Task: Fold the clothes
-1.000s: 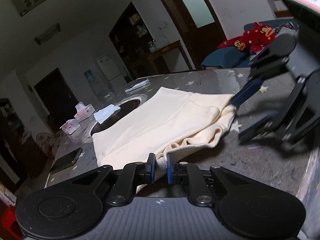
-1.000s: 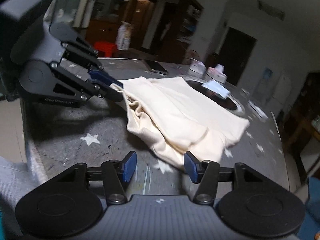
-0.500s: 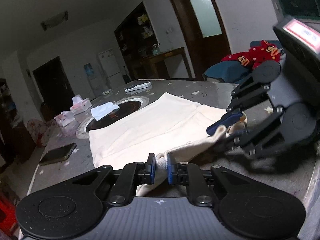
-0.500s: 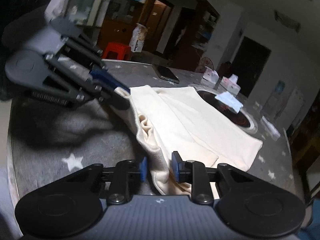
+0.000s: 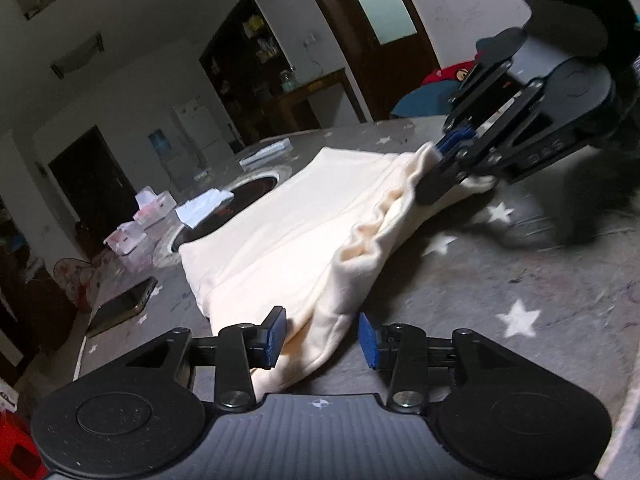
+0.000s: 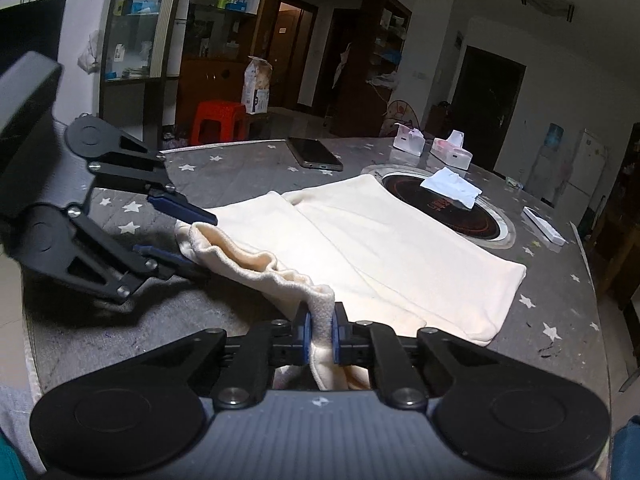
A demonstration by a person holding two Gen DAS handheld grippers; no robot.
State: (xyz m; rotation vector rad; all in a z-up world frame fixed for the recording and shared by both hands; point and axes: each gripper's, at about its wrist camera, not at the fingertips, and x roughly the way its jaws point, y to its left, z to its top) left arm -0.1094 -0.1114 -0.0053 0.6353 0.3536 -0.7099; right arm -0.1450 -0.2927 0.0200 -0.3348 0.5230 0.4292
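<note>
Since half a second ago, the left gripper (image 5: 322,334) has let go: its blue fingers (image 5: 274,336) now stand wide apart, with the cream garment's (image 5: 288,236) edge lying loose between them. Meanwhile the right gripper (image 6: 320,332) has clamped its fingers tight on a bunched fold of the same edge. Most of the garment lies flat on the grey star-patterned table (image 6: 240,176), beside a phone (image 6: 314,153).

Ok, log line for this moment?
fold clothes | left gripper: open, astride cream garment edge | right gripper: shut on garment corner | table
</note>
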